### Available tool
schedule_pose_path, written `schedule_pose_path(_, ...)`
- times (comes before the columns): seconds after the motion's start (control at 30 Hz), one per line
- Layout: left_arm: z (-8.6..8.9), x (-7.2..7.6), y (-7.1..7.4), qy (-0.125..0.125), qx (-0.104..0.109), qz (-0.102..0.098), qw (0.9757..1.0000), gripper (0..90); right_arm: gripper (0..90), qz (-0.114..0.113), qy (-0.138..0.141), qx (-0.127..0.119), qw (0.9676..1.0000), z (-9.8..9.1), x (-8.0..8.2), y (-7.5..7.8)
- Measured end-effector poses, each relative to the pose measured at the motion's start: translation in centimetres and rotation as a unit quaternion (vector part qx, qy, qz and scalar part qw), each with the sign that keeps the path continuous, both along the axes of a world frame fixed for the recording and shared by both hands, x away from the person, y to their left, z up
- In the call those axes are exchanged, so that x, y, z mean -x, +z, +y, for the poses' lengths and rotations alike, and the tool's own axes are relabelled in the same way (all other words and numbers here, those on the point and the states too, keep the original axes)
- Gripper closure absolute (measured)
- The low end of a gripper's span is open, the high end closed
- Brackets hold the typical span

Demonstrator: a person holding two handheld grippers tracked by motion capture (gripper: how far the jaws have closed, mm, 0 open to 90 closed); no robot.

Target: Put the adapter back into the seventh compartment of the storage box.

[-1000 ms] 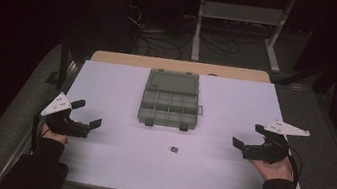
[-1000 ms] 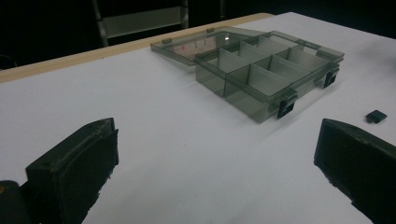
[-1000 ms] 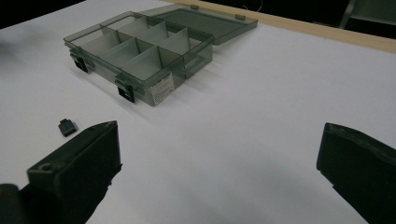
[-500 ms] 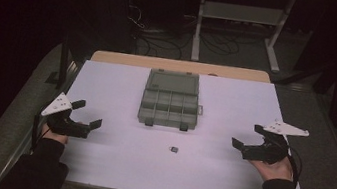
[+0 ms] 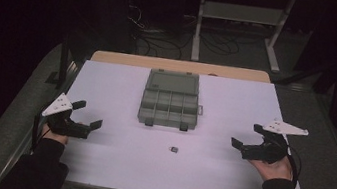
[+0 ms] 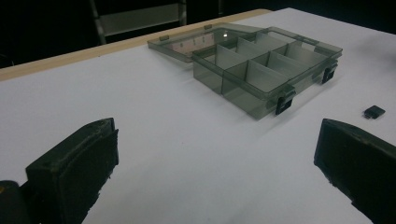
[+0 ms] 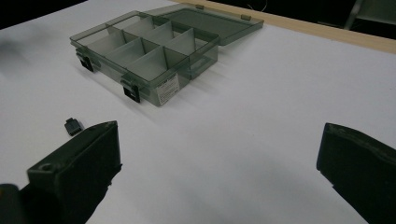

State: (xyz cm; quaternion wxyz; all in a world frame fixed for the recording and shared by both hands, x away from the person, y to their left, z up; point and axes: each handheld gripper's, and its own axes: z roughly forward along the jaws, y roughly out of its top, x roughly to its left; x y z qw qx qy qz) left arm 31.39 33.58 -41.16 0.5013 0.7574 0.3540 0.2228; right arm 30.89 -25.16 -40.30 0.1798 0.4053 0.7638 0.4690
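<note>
A grey see-through compartment box lies open in the middle of the white table, its lid folded back flat. Its compartments look empty. A small dark part lies on the table in front of the box. My left gripper rests at the left side of the table, open and holding nothing. My right gripper rests at the right side, open as well, jaws wide apart.
A bare wooden strip runs along the table's far edge. Beyond it stand a metal shelf frame and cables on a dark floor.
</note>
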Motion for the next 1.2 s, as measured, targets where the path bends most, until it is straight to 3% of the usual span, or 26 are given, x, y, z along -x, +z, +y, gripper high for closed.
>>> schedule_pose_path(0.43, 0.0, 0.0, 0.0, 0.002, -0.003, -0.001, 1.0, 0.0, 0.0, -0.005, 0.017, 0.02, 0.9996, 0.9, 0.0, 0.8)
schedule_pose_path(1.2, -0.1, 0.0, -0.1, -0.001, -0.006, 0.002, 1.0, 0.0, 0.0, 0.008, 0.053, 0.041, 0.9977, 2.3, -0.6, 2.3)
